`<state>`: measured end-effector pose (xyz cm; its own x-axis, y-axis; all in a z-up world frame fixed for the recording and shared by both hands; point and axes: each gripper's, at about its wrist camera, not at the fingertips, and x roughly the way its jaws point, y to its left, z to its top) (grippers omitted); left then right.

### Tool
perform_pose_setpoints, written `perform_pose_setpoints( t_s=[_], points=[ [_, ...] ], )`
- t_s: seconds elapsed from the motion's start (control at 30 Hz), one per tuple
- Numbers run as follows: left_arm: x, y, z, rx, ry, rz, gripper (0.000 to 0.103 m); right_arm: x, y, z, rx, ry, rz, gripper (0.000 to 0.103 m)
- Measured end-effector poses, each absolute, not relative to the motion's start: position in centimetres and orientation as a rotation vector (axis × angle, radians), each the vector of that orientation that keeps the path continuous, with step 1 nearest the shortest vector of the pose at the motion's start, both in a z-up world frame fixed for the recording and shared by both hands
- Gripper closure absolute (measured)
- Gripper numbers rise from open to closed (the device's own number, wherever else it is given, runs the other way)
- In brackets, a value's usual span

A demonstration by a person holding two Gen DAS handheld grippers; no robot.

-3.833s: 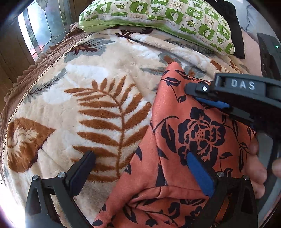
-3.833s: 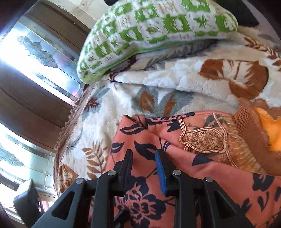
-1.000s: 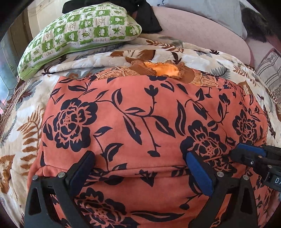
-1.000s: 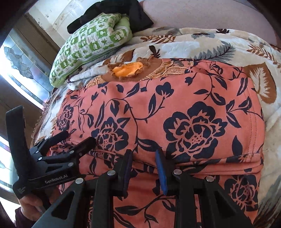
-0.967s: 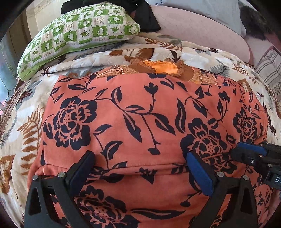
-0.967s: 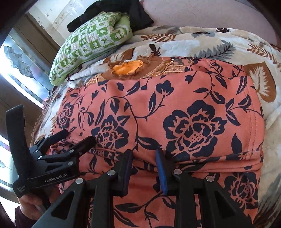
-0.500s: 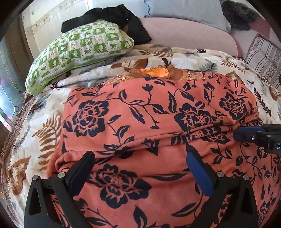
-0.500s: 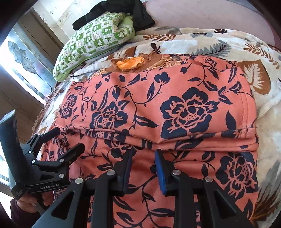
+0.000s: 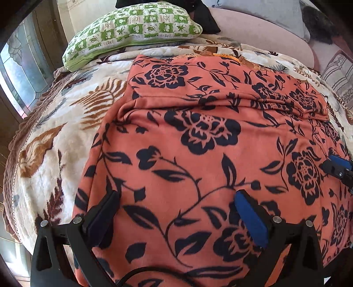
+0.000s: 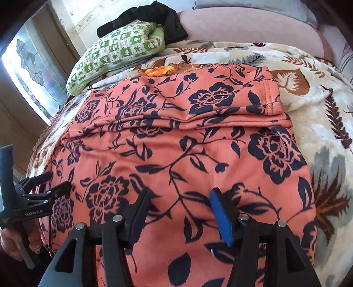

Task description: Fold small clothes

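Orange fleece garment with dark floral print (image 9: pixel 198 154) is lying folded on leaf-patterned cream blanket (image 9: pixel 66 132); green checked pillow (image 9: pixel 132 24) beyond. Left hand-held gripper (image 9: pixel 176 212) is hovering wide open, empty. Right hand-held gripper (image 10: pixel 178 212) is opening, fabric unpinched between its jaws.

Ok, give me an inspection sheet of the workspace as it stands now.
Surface: bed under a leaf-print blanket.
Job's things: orange floral garment spread flat, a folded layer lying across its far part; an orange collar shows at the far edge.
Clutter: green checked pillow and a black cloth at the head of the bed.
Grippers: left gripper open over the garment, nothing pinched. Right gripper jaws opening, the cloth below them, not clamped.
Cables: a dark cable at the near edge in the left wrist view.
Surroundings: window on the left, pink headboard behind, a hand on the left gripper's handle.
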<state>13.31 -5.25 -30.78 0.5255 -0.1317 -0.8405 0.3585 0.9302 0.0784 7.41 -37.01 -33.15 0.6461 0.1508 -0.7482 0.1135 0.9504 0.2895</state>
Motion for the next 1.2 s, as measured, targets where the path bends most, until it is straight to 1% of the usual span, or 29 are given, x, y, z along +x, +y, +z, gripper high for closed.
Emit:
perform_pose_setpoints(
  t_s=[0.03, 0.13, 0.23, 0.3, 0.37, 0.43, 0.5, 0.6, 0.7, 0.83, 0.97, 1.0, 1.07, 1.1, 1.13, 1.2],
  points=[
    [12.7, -4.8, -30.8, 0.253, 0.972, -0.304, 0.0, 6.5, -36.8, -33.2, 0.31, 0.856, 0.022, 0.04],
    [10.4, -3.1, -30.8, 0.26, 0.954, -0.329, 0.0, 3.8, -36.2, -33.4, 0.272, 0.843, 0.032, 0.034],
    [7.8, -1.7, -30.9, 0.297, 0.947, -0.344, 0.0, 1.1, -35.5, -33.4, 0.243, 0.837, 0.029, 0.033],
    [6.1, -0.5, -31.0, 0.32, 0.974, -0.335, 0.0, -0.6, -35.1, -33.3, 0.219, 0.851, 0.027, 0.033],
    [4.8, 1.2, -30.7, 0.268, 1.01, -0.328, 0.0, -1.9, -35.1, -33.0, 0.222, 0.877, 0.039, 0.033],
    [4.2, 3.3, -30.0, 0.169, 1.053, -0.331, 0.0, -3.0, -36.0, -32.8, 0.283, 0.92, 0.064, 0.033],
    [4.0, 5.3, -29.3, 0.113, 1.08, -0.302, 0.0, -4.2, -37.8, -32.8, 0.411, 0.95, 0.074, 0.033],
    [4.1, 7.8, -28.7, 0.116, 1.09, -0.221, 0.0, -6.2, -41.2, -32.5, 0.576, 0.943, 0.025, 0.033],
    [5.1, 9.6, -28.9, 0.069, 1.151, -0.188, 0.0, -7.6, -44.3, -31.7, 0.669, 0.903, -0.022, 0.033],
    [6.0, 9.6, -29.9, 0.055, 1.215, -0.198, 0.0, -8.3, -46.4, -31.6, 0.73, 0.905, -0.065, 0.033],
    [6.4, 8.1, -31.1, 0.055, 1.27, -0.273, 0.0, -8.6, -47.3, -32.6, 0.774, 0.952, -0.102, 0.033],
    [6.4, 7.8, -31.4, 0.054, 1.279, -0.293, 0.002, -8.8, -47.7, -32.9, 0.785, 0.959, -0.104, 0.033],
    [6.4, 7.1, -31.9, 0.056, 1.299, -0.315, 0.027, -9.0, -48.0, -33.5, 0.809, 0.973, -0.109, 0.033],
    [6.5, 7.0, -32.2, 0.052, 1.316, -0.323, 0.056, -9.1, -48.0, -34.0, 0.83, 0.978, -0.106, 0.033],
    [6.6, 6.8, -32.6, 0.034, 1.331, -0.339, 0.069, -9.2, -48.1, -34.4, 0.855, 0.983, -0.095, 0.033],
    [6.7, 6.7, -32.6, 0.017, 1.322, -0.35, 0.071, -9.4, -47.9, -35.0, 0.894, 0.992, -0.067, 0.033]
  ],
)
